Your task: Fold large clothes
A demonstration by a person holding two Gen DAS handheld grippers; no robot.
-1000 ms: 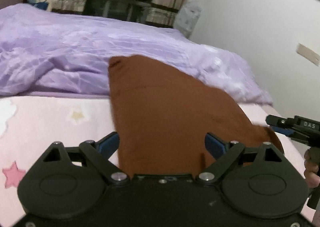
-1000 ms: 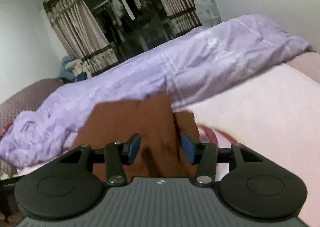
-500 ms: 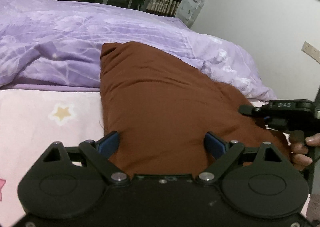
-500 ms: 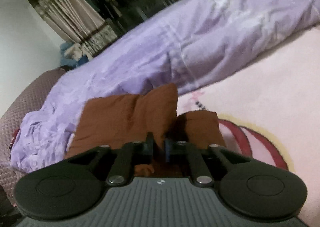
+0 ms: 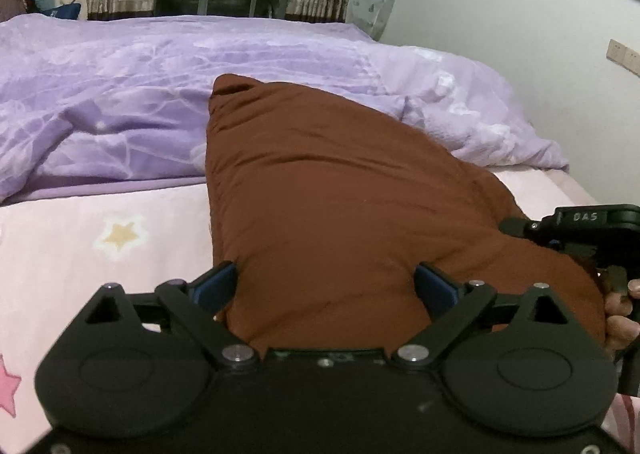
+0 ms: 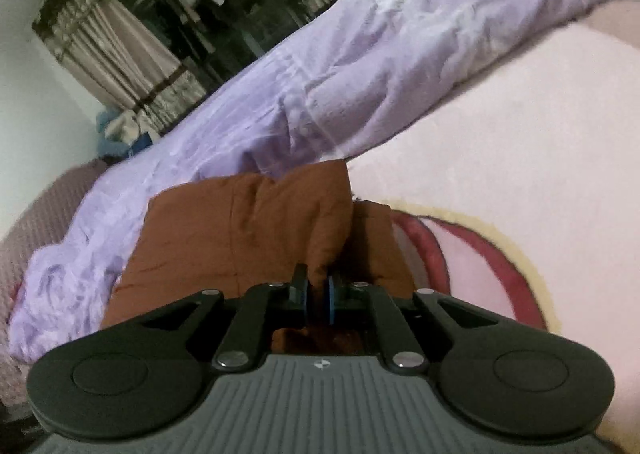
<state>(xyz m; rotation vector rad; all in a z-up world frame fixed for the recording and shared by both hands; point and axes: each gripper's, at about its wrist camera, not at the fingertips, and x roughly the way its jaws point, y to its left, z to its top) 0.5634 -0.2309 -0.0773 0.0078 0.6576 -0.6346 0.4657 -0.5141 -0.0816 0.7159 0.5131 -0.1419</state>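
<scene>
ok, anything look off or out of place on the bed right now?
Nothing damaged or spilled. The brown garment lies skewed, its far corner riding up on the rumpled purple duvet. The right gripper pinches a bunched fold; the left gripper is open around the near edge.

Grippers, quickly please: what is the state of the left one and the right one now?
Left gripper: open wide, jaws just opening, brown garment between them, not pinched.
Right gripper: shut on the brown garment.
</scene>
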